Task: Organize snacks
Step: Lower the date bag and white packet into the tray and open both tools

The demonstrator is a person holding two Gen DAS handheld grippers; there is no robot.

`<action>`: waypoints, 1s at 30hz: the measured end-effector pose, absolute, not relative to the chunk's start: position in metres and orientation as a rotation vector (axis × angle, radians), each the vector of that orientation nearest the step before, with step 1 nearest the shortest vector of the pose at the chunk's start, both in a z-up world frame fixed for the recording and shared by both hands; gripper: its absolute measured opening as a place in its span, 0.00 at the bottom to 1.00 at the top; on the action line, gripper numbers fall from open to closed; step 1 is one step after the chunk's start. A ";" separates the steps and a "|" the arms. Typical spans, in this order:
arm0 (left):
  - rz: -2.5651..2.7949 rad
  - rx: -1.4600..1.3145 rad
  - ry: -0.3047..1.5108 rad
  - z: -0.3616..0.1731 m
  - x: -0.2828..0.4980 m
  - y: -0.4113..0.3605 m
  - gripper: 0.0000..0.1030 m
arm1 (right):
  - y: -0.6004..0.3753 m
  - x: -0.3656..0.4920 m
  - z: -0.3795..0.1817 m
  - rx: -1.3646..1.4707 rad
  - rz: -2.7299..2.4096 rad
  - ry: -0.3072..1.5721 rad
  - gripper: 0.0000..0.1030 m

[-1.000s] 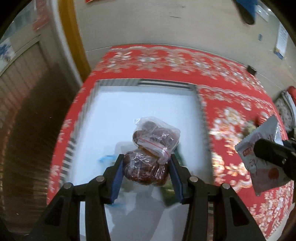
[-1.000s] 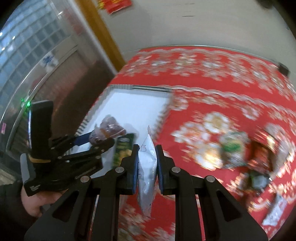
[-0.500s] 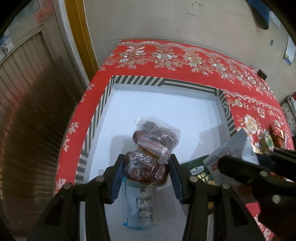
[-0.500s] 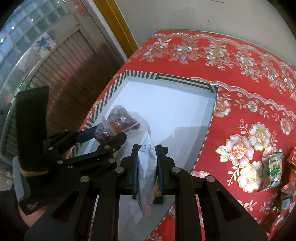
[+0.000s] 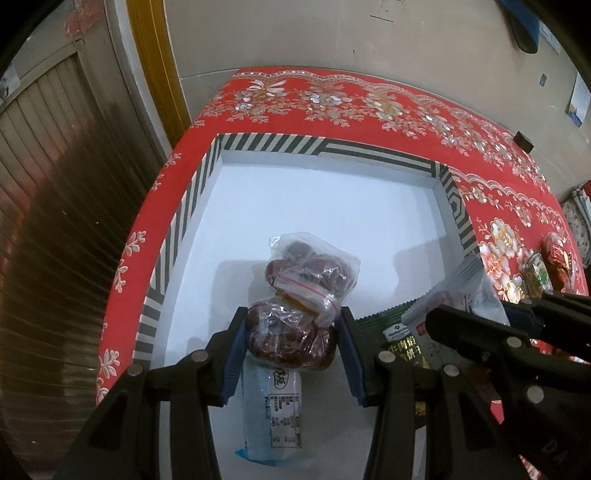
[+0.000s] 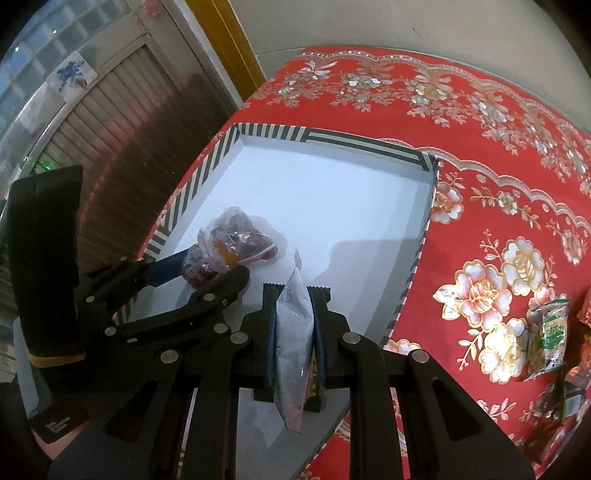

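Over the striped tray (image 5: 454, 206), left tongs (image 5: 291, 339) clamp a clear bag of dark snacks (image 5: 295, 314); right tongs (image 6: 295, 317) pinch a white packet (image 6: 293, 332).

A beige wall (image 5: 295, 33), an ochre door frame (image 5: 159, 62) and ribbed shutters (image 5: 48, 155).

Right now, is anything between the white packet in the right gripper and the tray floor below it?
Yes. The right gripper holds the white packet directly above a green packet already lying in the tray. The floor further in is bare.
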State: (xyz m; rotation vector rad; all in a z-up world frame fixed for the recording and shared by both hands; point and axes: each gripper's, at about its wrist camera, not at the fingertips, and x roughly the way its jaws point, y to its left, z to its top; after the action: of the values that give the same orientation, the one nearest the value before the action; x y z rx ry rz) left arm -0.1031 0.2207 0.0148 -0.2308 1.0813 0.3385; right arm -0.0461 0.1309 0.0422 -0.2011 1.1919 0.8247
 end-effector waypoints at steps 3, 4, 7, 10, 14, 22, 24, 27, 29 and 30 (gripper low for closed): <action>0.341 -0.228 1.083 0.015 -0.104 0.220 0.48 | 0.131 -0.046 0.041 -0.201 0.822 1.194 0.15; 0.340 -0.226 1.084 0.014 -0.104 0.220 0.48 | 0.131 -0.046 0.041 -0.201 0.820 1.196 0.15; 0.342 -0.222 1.085 0.014 -0.106 0.219 0.48 | 0.130 -0.047 0.040 -0.200 0.815 1.198 0.15; 0.345 -0.223 1.091 0.013 -0.107 0.217 0.48 | 0.129 -0.048 0.041 -0.195 0.818 1.196 0.15; 0.358 -0.206 1.096 0.013 -0.107 0.216 0.49 | 0.129 -0.049 0.042 -0.191 0.814 1.186 0.17; 0.395 -0.198 1.066 0.022 -0.112 0.216 0.79 | 0.119 -0.047 0.049 -0.145 0.787 1.166 0.17; 0.409 -0.196 1.061 0.024 -0.114 0.215 0.80 | 0.111 -0.047 0.051 -0.122 0.773 1.159 0.17; 0.431 -0.201 1.037 0.030 -0.118 0.212 0.80 | 0.097 -0.047 0.055 -0.091 0.753 1.151 0.17; 0.450 -0.202 1.006 0.038 -0.122 0.209 0.80 | 0.084 -0.049 0.057 -0.071 0.744 1.142 0.17; 0.456 -0.204 0.995 0.041 -0.121 0.207 0.81 | 0.079 -0.051 0.059 -0.070 0.736 1.137 0.17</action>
State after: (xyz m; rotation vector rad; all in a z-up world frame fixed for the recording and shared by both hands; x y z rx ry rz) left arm -0.1214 0.2066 0.0409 -0.2038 0.9947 0.4558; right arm -0.0506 0.0794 0.0587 -0.0696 1.1368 0.7358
